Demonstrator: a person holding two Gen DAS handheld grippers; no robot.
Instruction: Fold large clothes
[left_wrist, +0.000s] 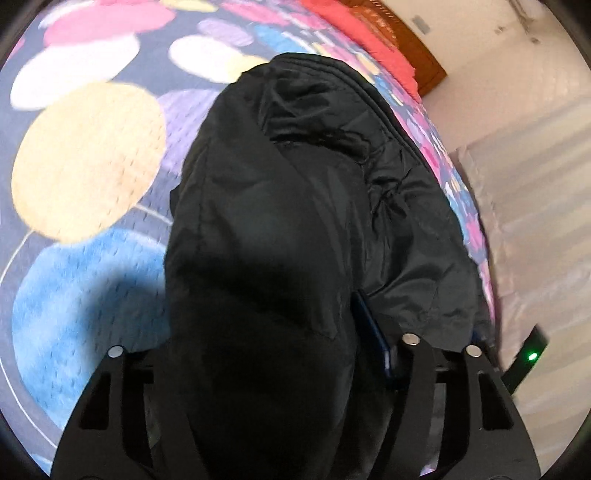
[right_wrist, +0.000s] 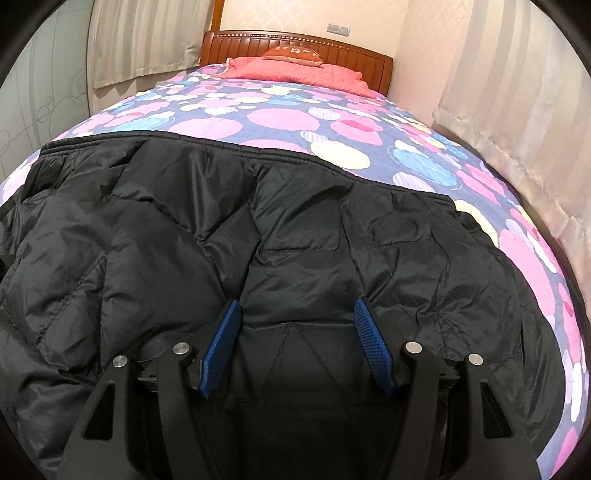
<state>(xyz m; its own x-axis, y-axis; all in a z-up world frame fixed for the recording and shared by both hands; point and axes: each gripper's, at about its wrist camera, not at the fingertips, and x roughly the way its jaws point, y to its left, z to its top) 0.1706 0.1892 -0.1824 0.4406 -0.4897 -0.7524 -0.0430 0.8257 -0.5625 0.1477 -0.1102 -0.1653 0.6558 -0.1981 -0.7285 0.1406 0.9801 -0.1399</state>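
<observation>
A black puffy jacket (right_wrist: 295, 229) lies spread across the near end of the bed, its ribbed hem toward the headboard. My right gripper (right_wrist: 297, 310) stands over its near edge. Both blue pads (right_wrist: 369, 332) press against a thick fold of jacket that rises between them. In the left wrist view a bulging part of the jacket (left_wrist: 295, 184) fills the gap of my left gripper (left_wrist: 269, 306). Only the right blue pad (left_wrist: 371, 332) shows, tight against the fabric; the left pad is hidden under the cloth.
The bed's quilt (right_wrist: 280, 118) has pink, blue and yellow circles on navy. A red pillow (right_wrist: 295, 72) and a wooden headboard (right_wrist: 332, 48) are at the far end. Curtains (right_wrist: 517, 110) hang close along the right side. A dark device with a green light (left_wrist: 530, 356) sits at the bed's edge.
</observation>
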